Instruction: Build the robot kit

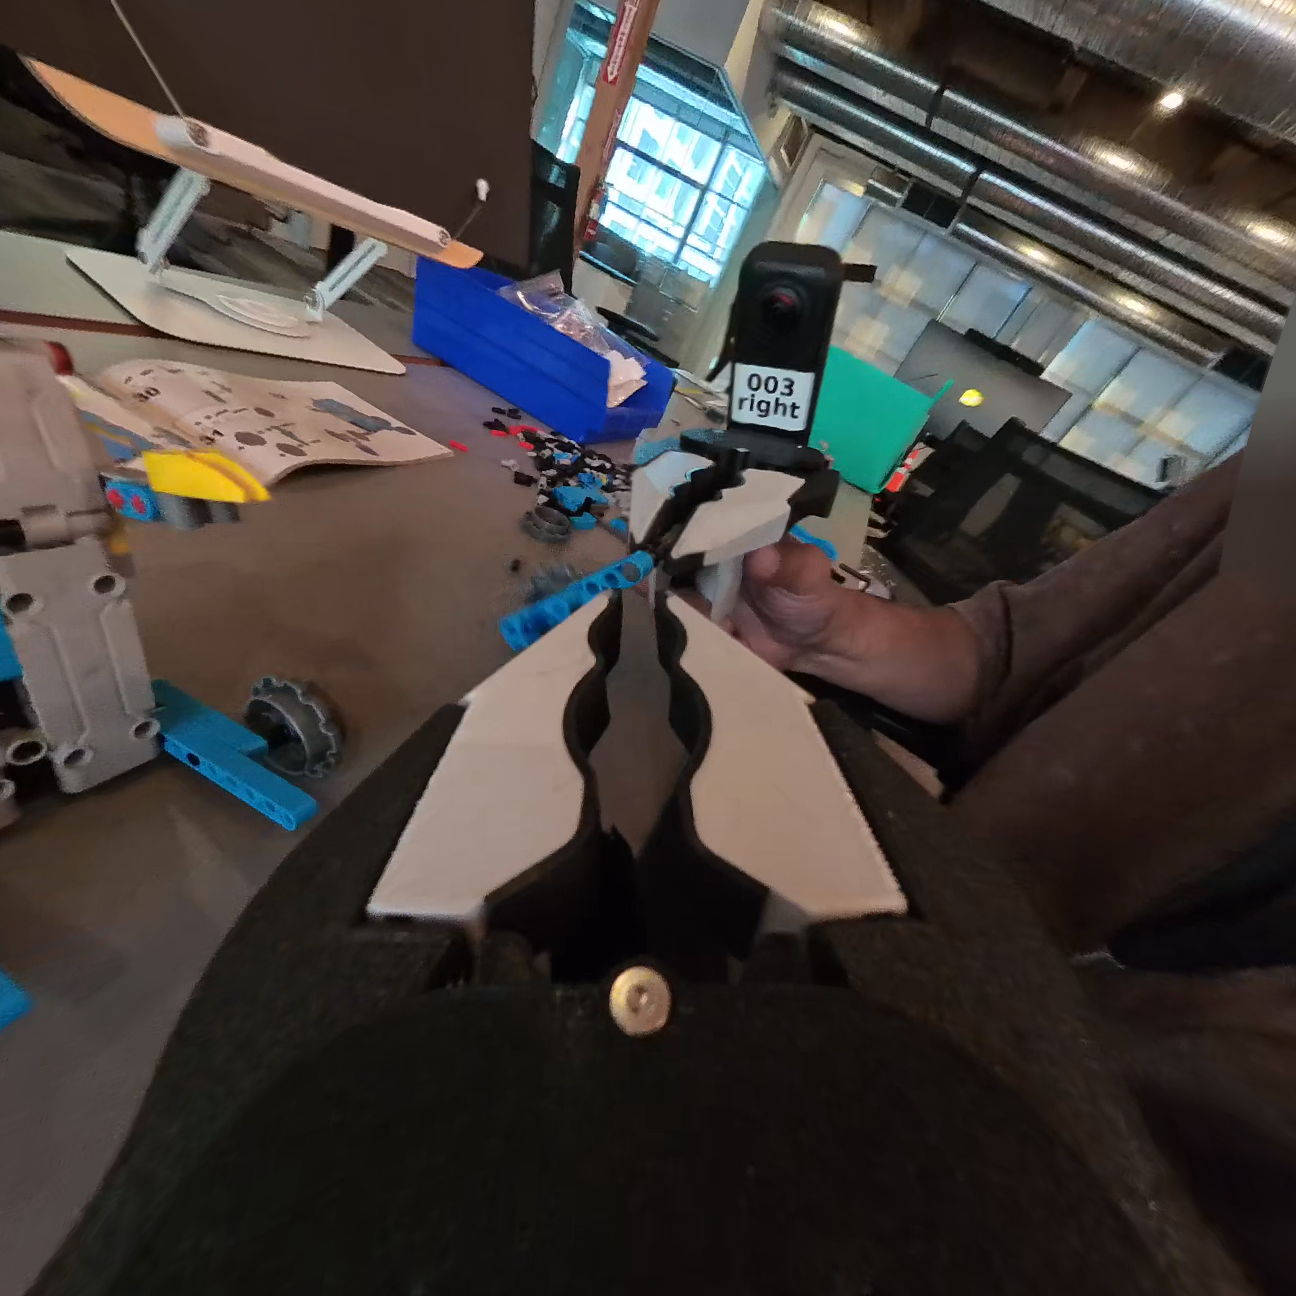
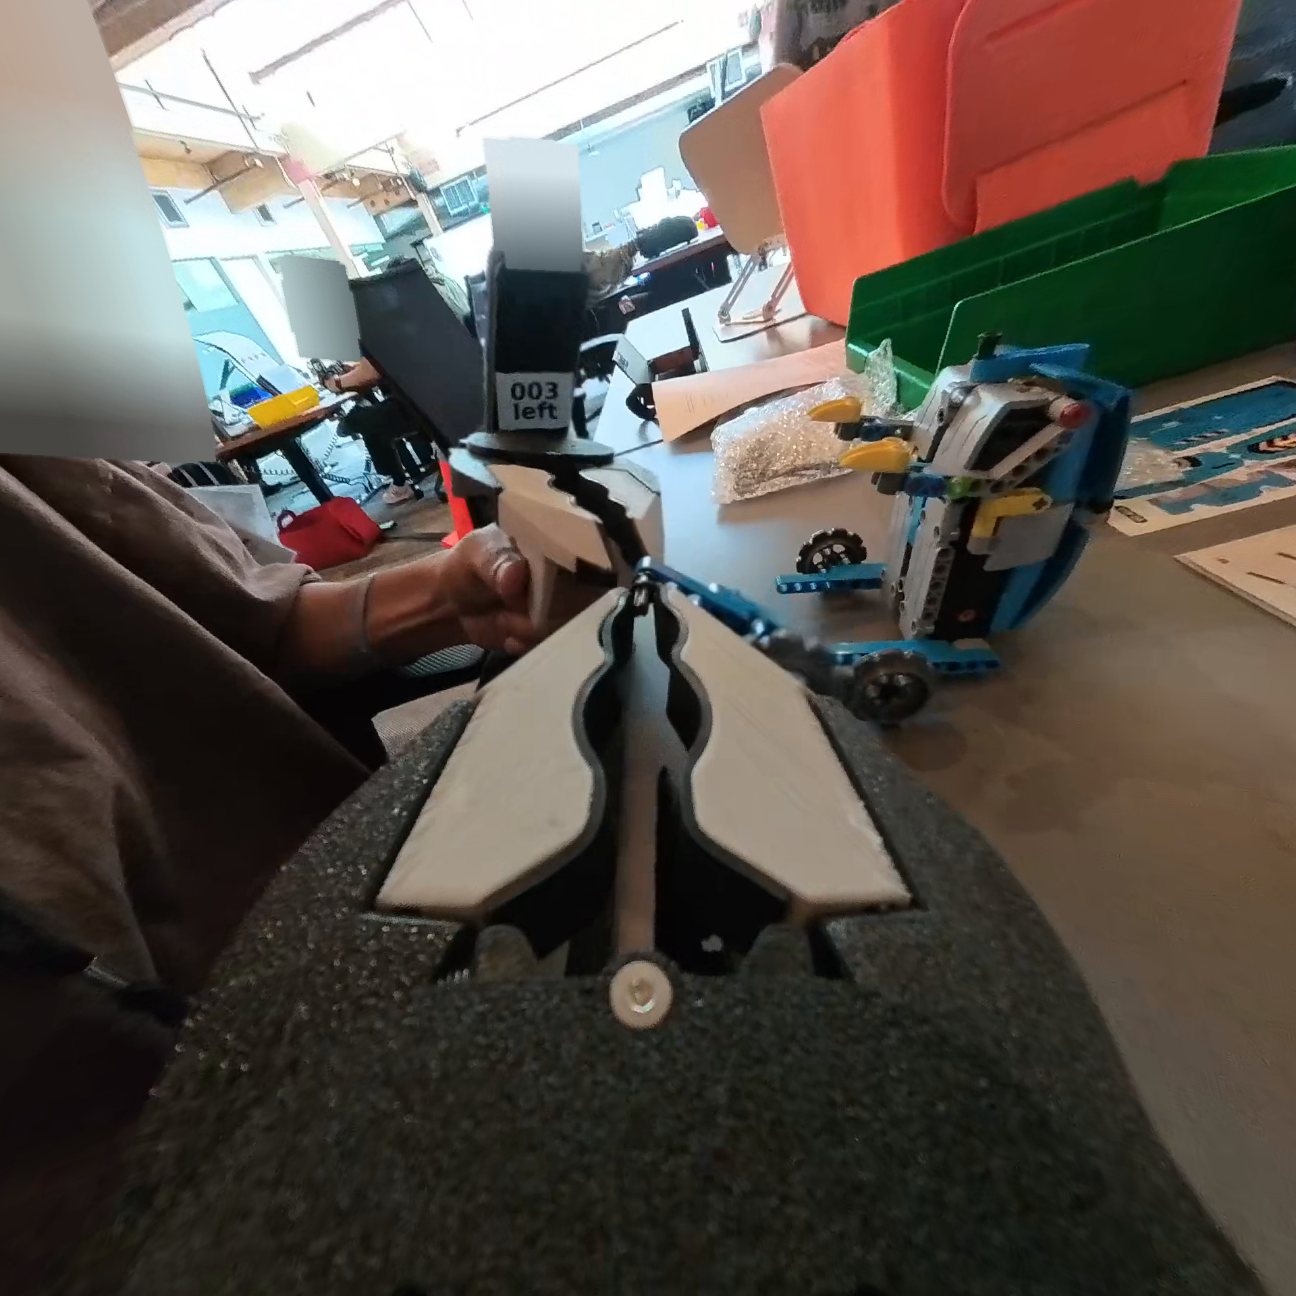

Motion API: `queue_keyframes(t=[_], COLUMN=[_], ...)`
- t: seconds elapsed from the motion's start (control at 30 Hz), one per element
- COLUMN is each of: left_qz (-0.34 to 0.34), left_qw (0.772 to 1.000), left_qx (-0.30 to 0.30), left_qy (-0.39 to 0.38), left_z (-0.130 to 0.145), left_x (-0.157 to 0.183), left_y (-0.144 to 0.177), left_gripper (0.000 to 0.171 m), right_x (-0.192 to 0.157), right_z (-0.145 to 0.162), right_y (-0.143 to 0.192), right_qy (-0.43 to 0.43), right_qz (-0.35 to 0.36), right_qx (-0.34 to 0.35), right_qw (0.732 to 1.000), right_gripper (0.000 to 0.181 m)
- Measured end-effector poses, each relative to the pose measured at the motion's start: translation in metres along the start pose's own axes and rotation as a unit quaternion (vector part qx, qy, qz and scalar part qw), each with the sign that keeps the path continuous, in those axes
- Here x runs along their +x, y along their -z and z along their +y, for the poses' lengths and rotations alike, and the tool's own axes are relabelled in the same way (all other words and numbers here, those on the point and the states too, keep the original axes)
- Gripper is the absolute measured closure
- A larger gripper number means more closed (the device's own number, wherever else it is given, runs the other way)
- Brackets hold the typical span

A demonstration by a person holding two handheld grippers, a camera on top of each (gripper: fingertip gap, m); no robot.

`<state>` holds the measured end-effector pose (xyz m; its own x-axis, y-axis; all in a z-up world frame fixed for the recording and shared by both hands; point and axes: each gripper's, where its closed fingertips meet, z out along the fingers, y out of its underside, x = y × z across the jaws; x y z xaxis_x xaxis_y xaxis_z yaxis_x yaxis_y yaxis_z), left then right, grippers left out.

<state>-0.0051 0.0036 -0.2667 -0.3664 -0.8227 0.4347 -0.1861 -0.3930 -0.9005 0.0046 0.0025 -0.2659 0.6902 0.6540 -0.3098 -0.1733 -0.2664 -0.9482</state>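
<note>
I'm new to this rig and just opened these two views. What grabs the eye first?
Two white-fingered grippers meet tip to tip mid-frame: the right gripper pinches one end of a blue perforated plastic beam, the left gripper's tips close beside it. Next, the grey-and-blue brick-built vehicle with yellow claws, on the grey table at the right wrist view's right.

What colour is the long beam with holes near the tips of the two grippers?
Blue. The beam shows best in the left wrist view.
</note>
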Motion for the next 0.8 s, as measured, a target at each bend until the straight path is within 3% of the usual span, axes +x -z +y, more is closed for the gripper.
queue_keyframes(t=[0.27,0.8], left_qz=[-0.056,-0.04], left_qw=[0.996,0.992], left_qx=[-0.009,-0.076], left_qy=[-0.066,-0.094], left_z=[0.004,0.026], left_x=[0.0,0.006], left_y=[-0.004,-0.011], left_gripper=[0.171,0.171], right_x=[-0.001,-0.006], right_z=[0.004,0.023], right_y=[-0.001,0.008], right_qy=[-0.01,-0.06], right_qz=[-0.007,-0.074], right_qx=[-0.009,-0.069], right_qw=[1.0,0.993], right_gripper=[0.177,0.175])
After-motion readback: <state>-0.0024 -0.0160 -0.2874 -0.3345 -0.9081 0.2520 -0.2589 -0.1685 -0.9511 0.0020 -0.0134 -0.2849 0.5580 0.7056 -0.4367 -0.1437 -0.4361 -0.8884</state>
